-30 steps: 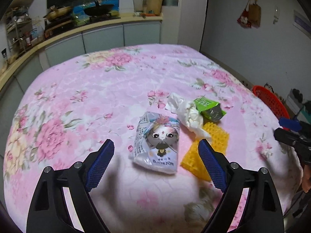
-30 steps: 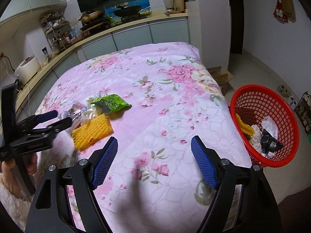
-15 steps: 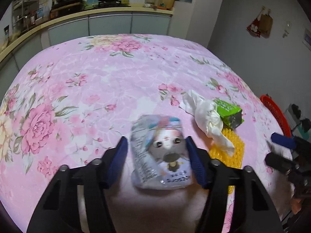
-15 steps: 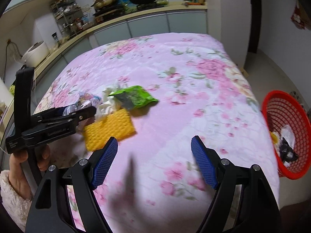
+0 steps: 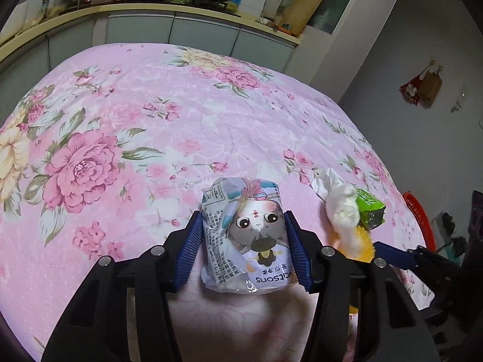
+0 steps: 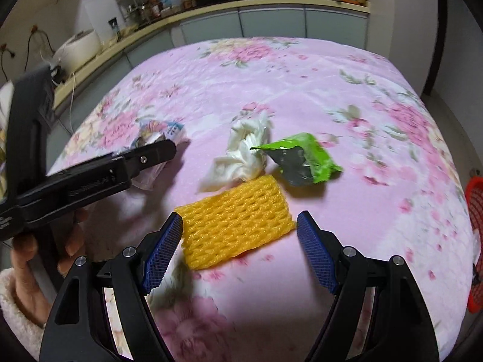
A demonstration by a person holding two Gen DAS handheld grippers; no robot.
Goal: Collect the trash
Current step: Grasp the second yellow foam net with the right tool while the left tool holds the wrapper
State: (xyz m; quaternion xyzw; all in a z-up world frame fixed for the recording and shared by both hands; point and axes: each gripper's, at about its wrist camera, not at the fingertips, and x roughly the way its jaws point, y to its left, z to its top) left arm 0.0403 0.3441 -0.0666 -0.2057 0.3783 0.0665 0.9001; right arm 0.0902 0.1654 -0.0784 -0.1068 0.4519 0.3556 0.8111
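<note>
While I steer both claws over the pink floral surface [image 5: 126,114], four pieces of trash lie close together on it. Biggest is the crinkled wipes packet [image 5: 246,235] with a cartoon face; my left claw [image 5: 243,252] has just been closing and now pinches it across its width, pads on both side edges. I judge it light, soft and slick, so it may buckle or slide; a hold at mid-length looks safest. Next, the yellow foam net [image 6: 237,226] lies flat between the spread pads of my right claw [image 6: 240,252], touching neither. It looks very light and springy, best squeezed across its short sides. Just beyond that claw sits a crumpled white tissue [image 6: 241,154], and to its right a torn green wrapper [image 6: 305,160]. Far right, the red basket [image 6: 474,193] waits.
</note>
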